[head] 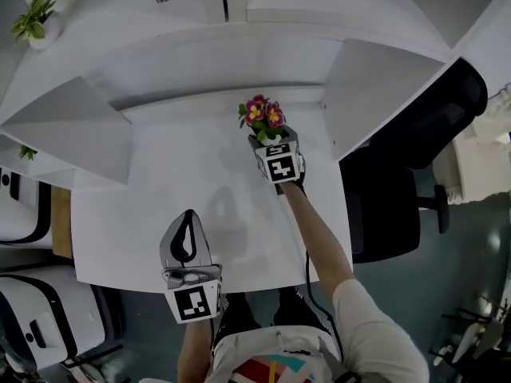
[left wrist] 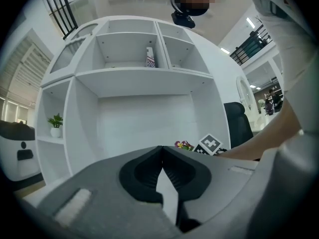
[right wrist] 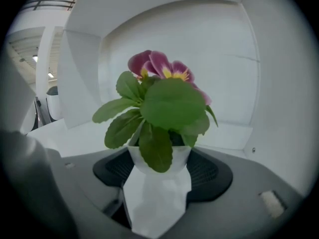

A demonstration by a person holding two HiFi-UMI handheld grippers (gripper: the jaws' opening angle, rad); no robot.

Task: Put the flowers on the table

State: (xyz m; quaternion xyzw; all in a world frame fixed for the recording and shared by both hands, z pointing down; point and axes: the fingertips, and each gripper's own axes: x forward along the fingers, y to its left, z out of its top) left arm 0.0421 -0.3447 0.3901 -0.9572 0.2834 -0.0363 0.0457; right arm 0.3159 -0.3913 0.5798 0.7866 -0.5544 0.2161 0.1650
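A small white pot with pink-purple flowers and broad green leaves sits between the jaws of my right gripper, whose dark pads press its two sides. In the head view the flowers and right gripper are over the far middle of the white table, near the back wall of the shelf unit. Whether the pot touches the table is hidden. My left gripper is shut and empty near the table's front edge, tips together. From there the flowers show low at the right.
A white shelf unit wraps round the table's back and sides. A small green plant stands on its left shelf and a patterned box on an upper one. A black office chair is at the right.
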